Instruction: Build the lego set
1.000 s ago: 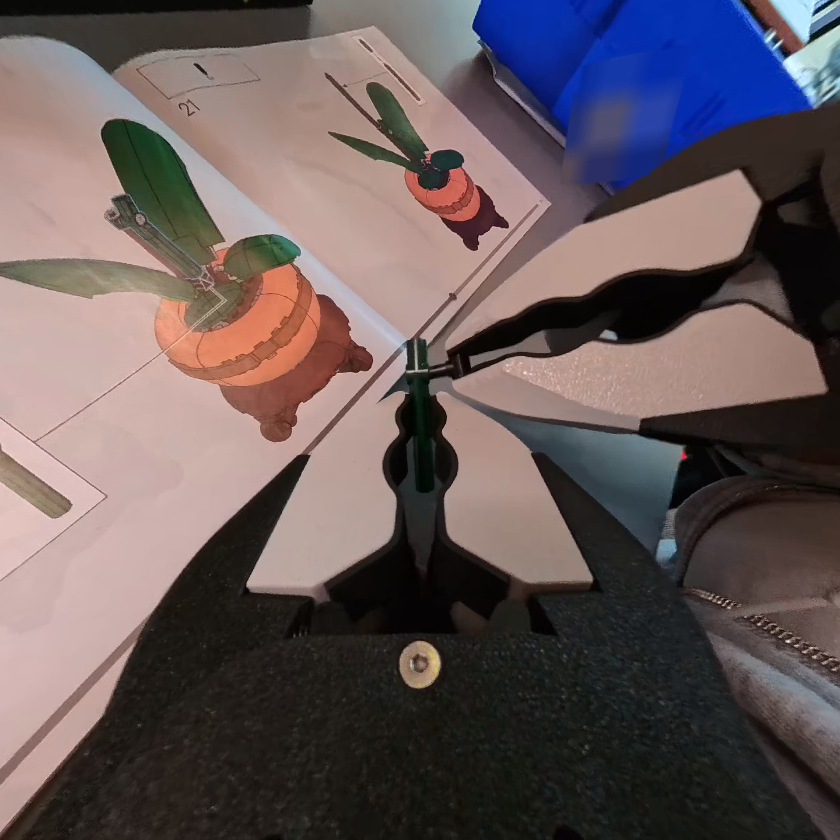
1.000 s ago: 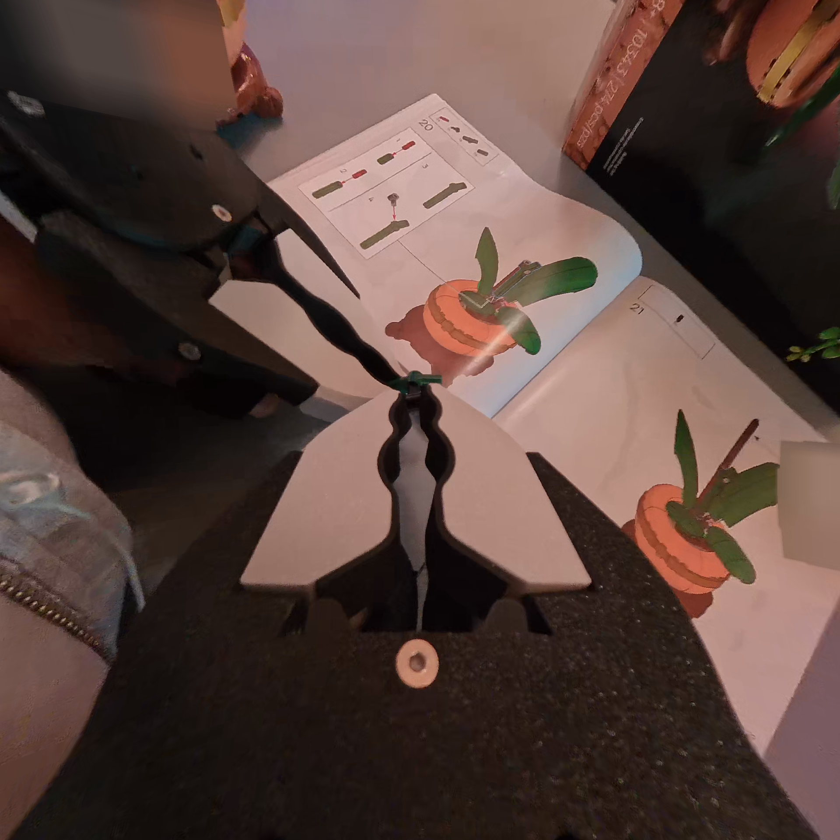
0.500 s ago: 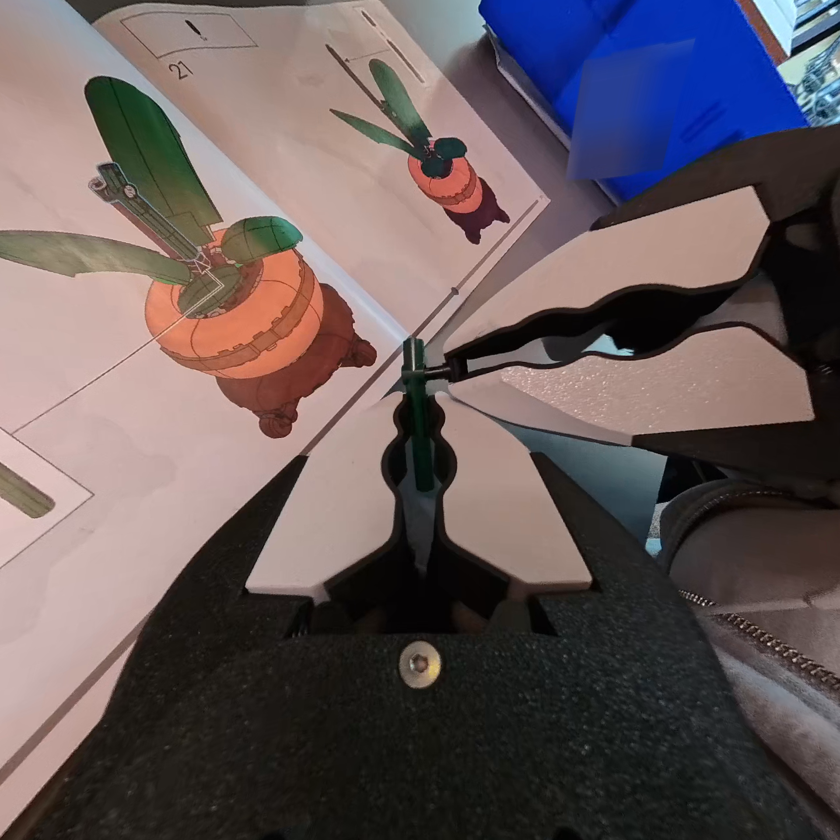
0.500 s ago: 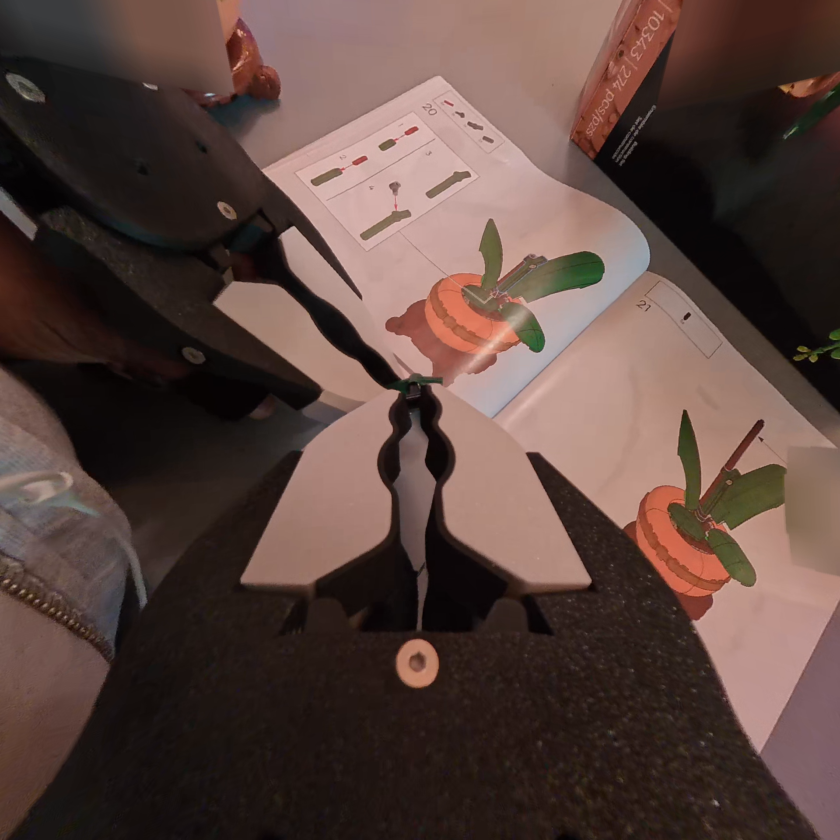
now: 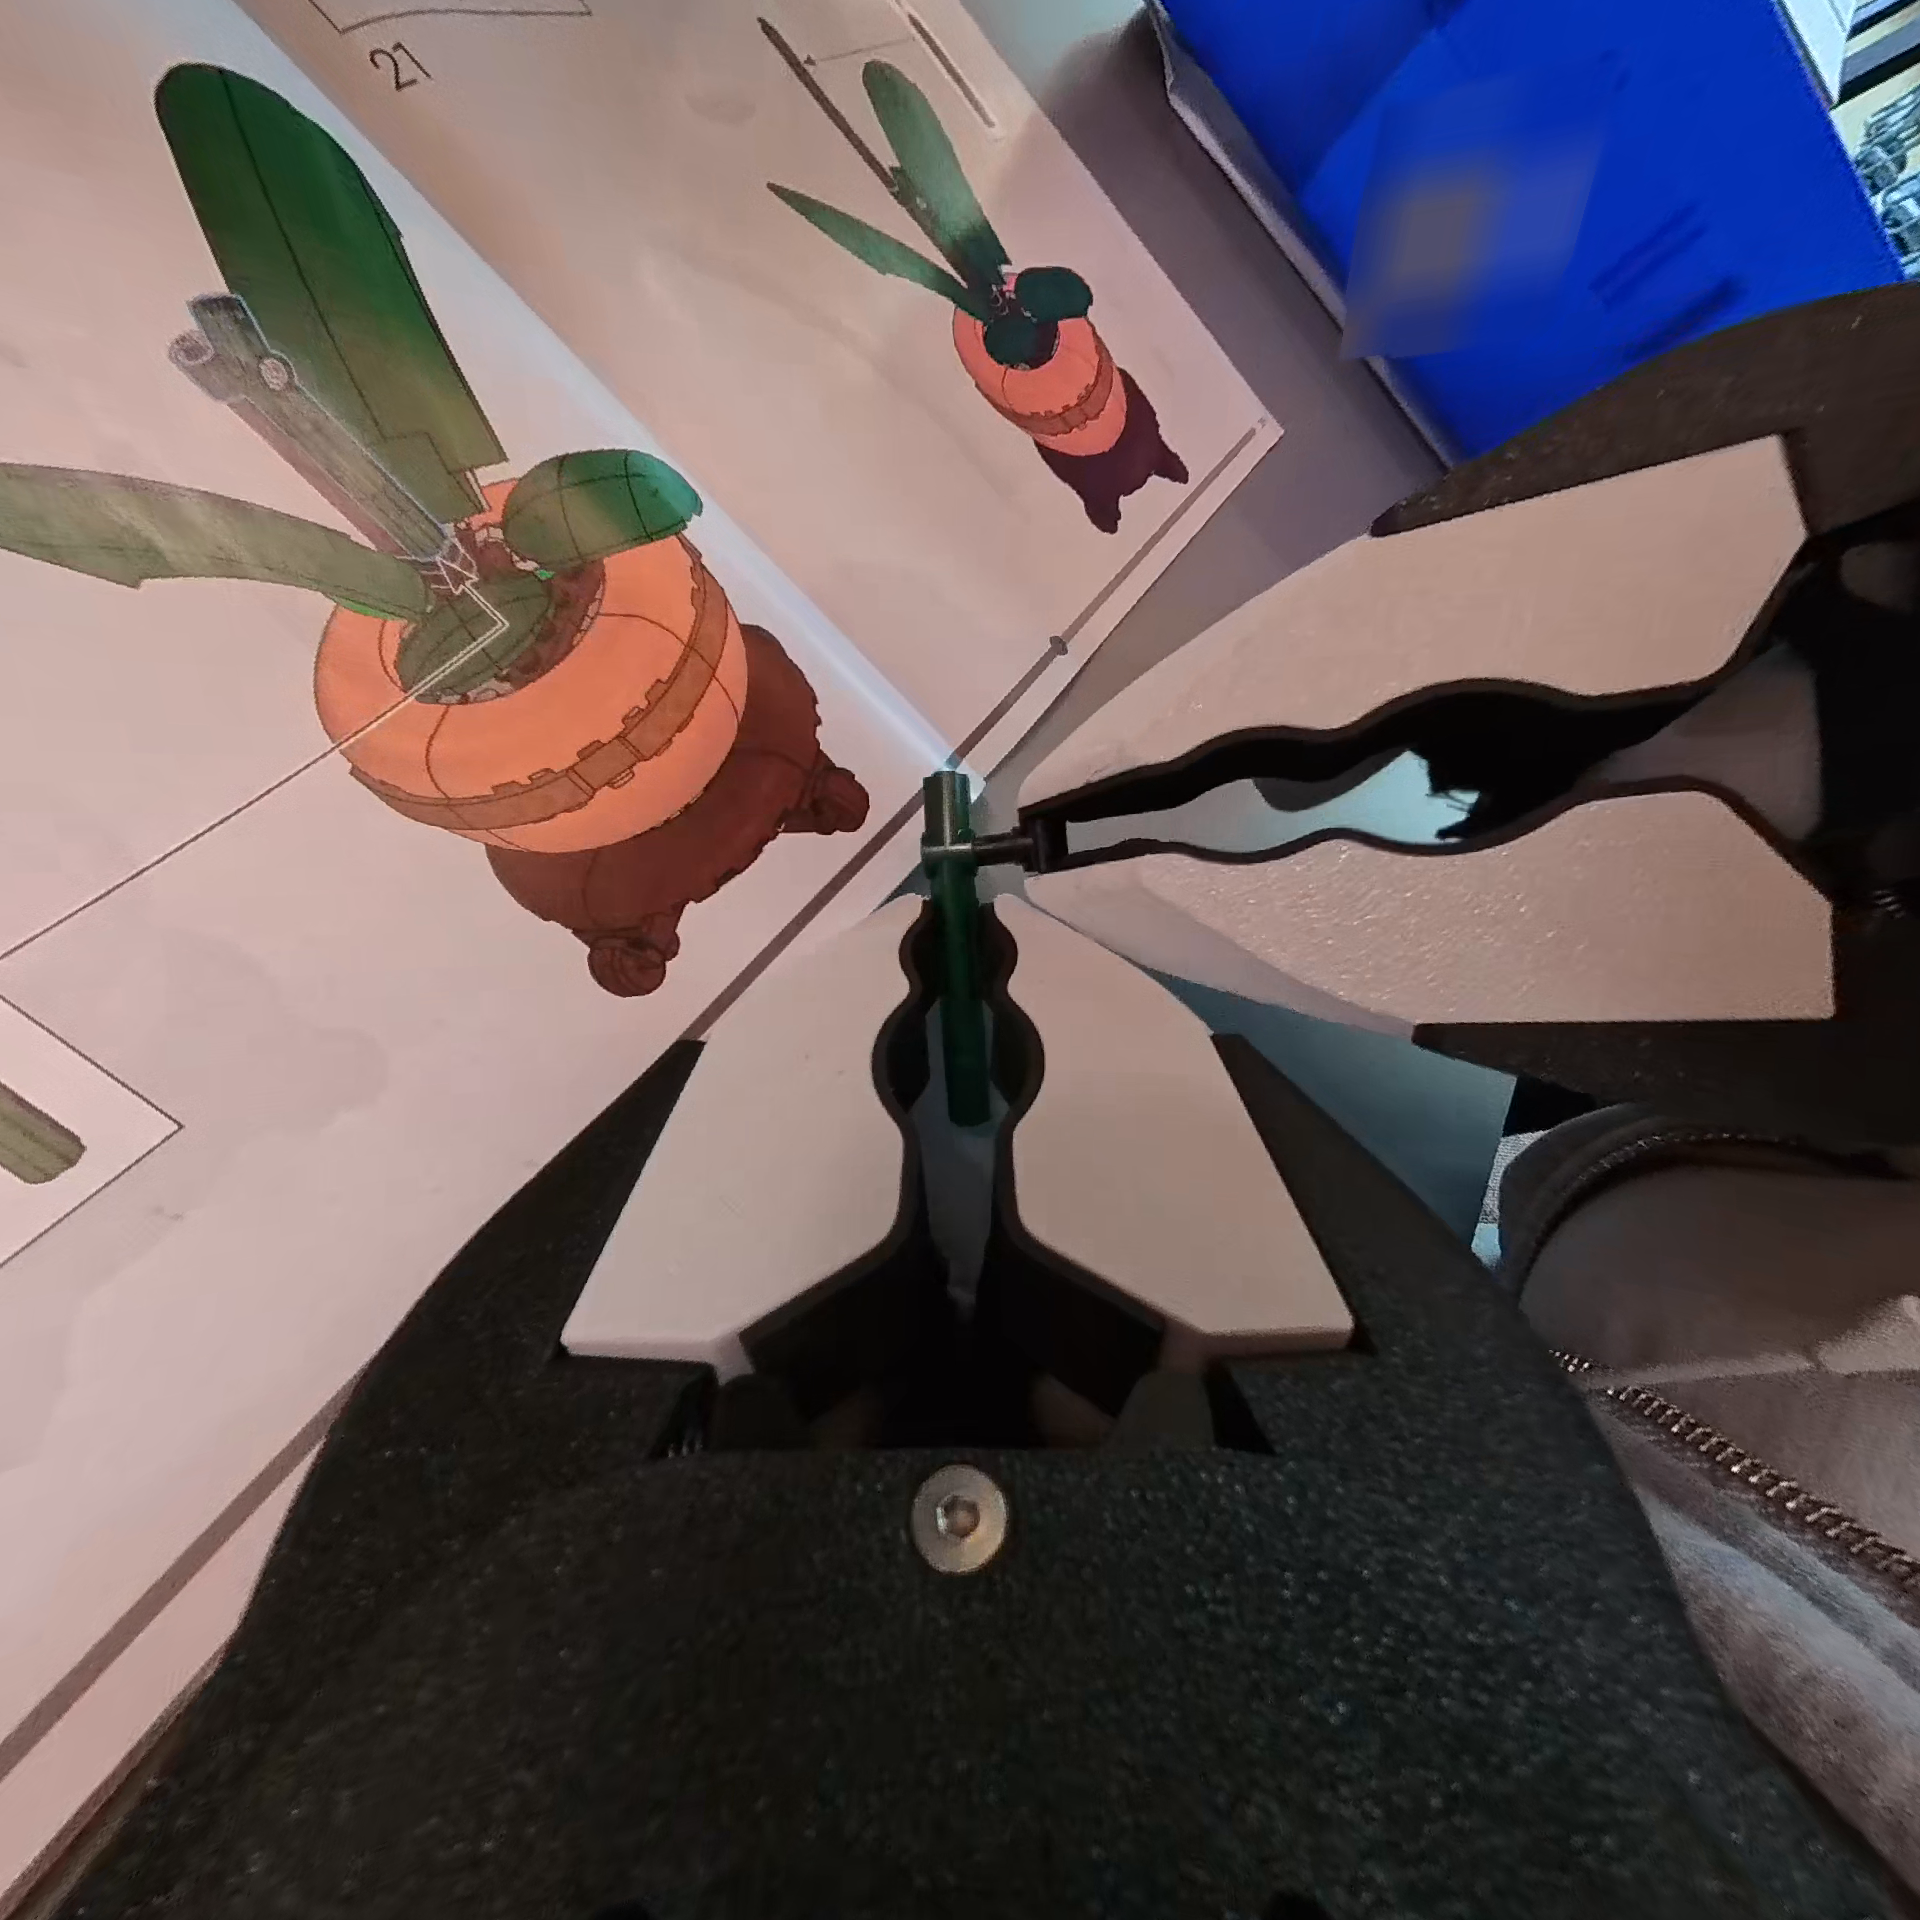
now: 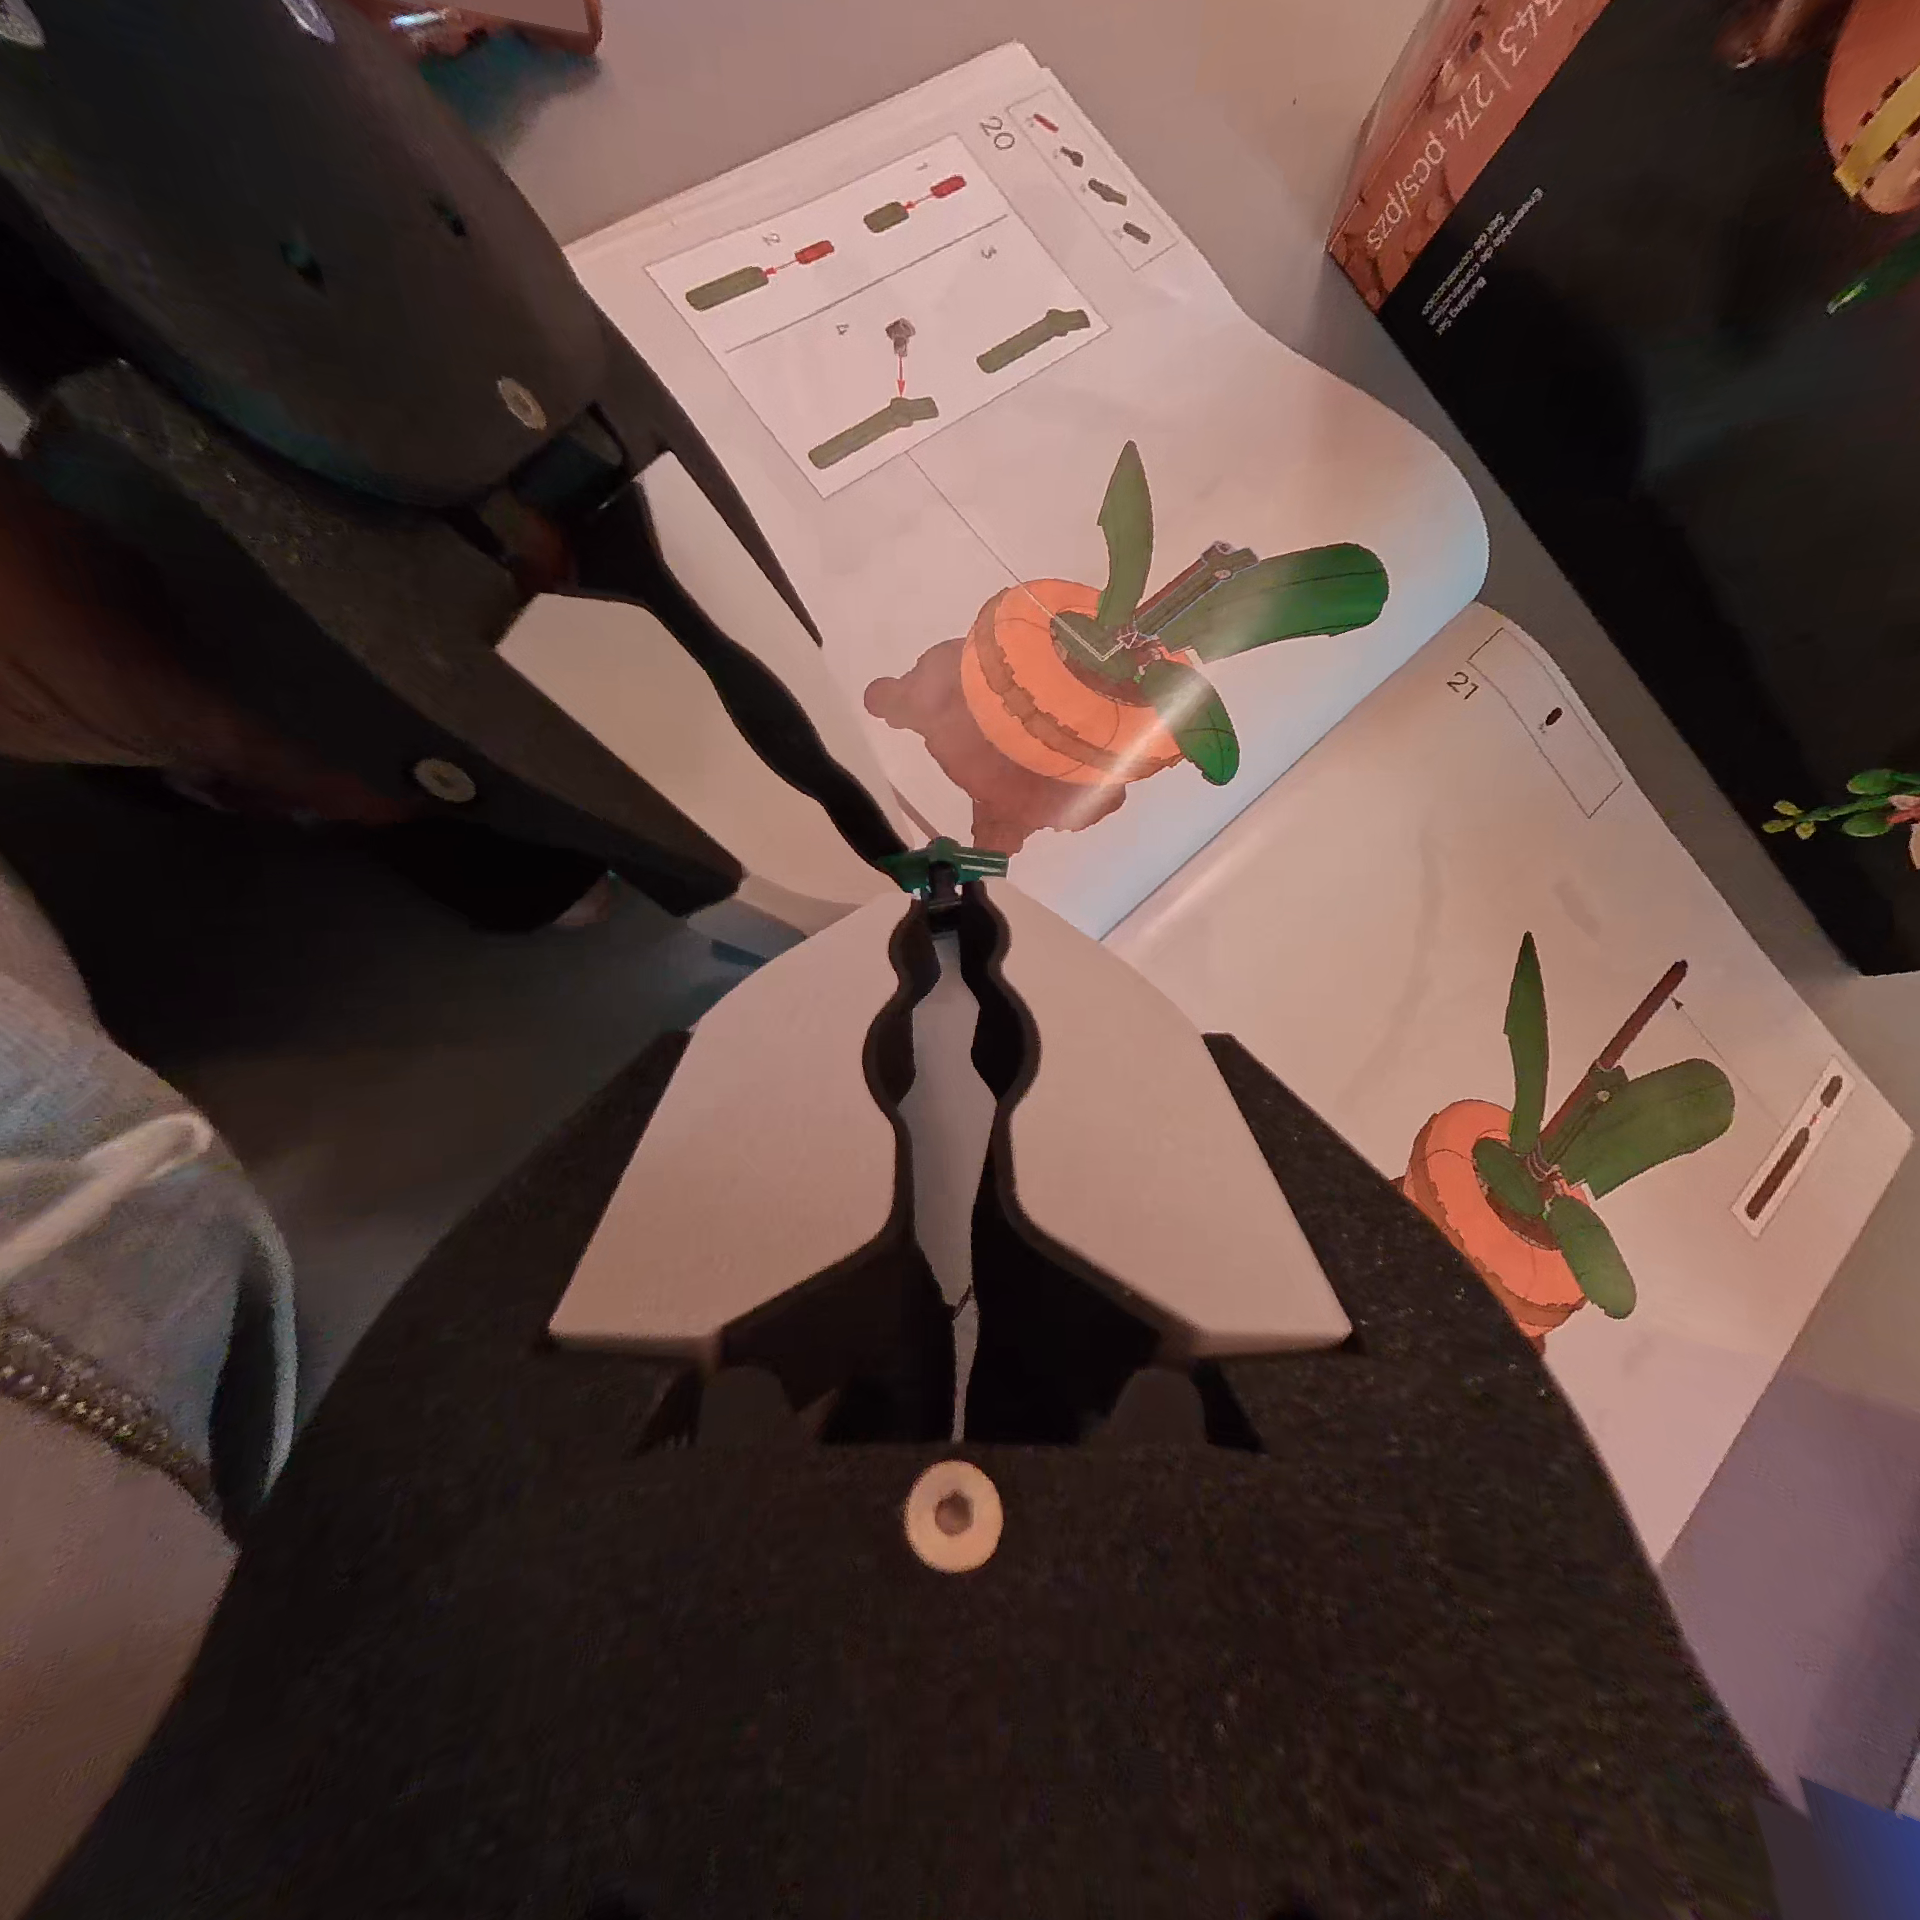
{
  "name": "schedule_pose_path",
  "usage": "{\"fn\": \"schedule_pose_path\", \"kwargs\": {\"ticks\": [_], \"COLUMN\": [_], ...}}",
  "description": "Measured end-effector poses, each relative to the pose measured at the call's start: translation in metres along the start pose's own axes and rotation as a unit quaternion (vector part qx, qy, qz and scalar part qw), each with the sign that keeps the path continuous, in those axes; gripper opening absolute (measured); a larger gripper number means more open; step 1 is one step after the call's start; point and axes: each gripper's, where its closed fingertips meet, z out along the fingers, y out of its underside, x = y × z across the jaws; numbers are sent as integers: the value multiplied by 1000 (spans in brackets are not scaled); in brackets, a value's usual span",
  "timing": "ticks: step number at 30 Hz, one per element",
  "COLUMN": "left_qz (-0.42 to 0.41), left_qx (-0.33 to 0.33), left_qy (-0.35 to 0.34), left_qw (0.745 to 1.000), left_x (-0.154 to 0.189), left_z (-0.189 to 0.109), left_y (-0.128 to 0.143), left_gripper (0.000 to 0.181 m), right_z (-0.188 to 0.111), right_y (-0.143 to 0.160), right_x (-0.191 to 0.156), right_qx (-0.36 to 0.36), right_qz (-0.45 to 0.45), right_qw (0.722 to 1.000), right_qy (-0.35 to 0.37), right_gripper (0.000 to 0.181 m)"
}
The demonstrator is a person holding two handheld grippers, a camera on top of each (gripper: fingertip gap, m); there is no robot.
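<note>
Here the left gripper (image 5: 956,914) is closed on a thin dark green rod (image 5: 958,997), which runs up the middle of the left wrist view and pokes out past the fingertips. The right gripper (image 5: 1029,844) comes in from the right of that frame, its tips pinched on a small dark pin (image 5: 997,850) that meets the rod near its top end at a right angle. In the right wrist view the same joint sits at the centre, just above the right gripper (image 6: 940,906): the green rod (image 6: 951,860) lies crosswise there and the left gripper (image 6: 883,842) reaches in from the upper left.

Under both tools lies an open instruction booklet (image 5: 260,1039) with printed step numbers, small part diagrams and drawings of an orange pot with green leaves. A dark product box (image 6: 1621,260) with printed lettering stands at the upper right of the right wrist view. A blue bin (image 5: 1538,187) fills the upper right of the left wrist view. A grey zipped sleeve (image 5: 1745,1455) shows at the lower right.
</note>
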Motion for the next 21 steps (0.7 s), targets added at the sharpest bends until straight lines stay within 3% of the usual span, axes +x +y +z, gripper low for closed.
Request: {"fn": "schedule_pose_path", "kwargs": {"ticks": [8,15,21], "left_qz": [48,123,75], "left_qx": [-3,-21,-20], "left_qy": [-33,-48,-19], "left_qw": [998,991,997], "left_x": [0,6,4], "left_z": [1,3,3], "left_y": [1,5,3], "left_gripper": [6,5,6], "right_z": [-1,1,-2], "right_y": [2,-7,-3], "right_x": [0,-7,-3], "right_qx": [-38,-23,-22], "right_qz": [-21,-5,5], "right_qw": [999,999,999], "right_qy": [-12,-44,-42], "right_gripper": [5,6,6]}}
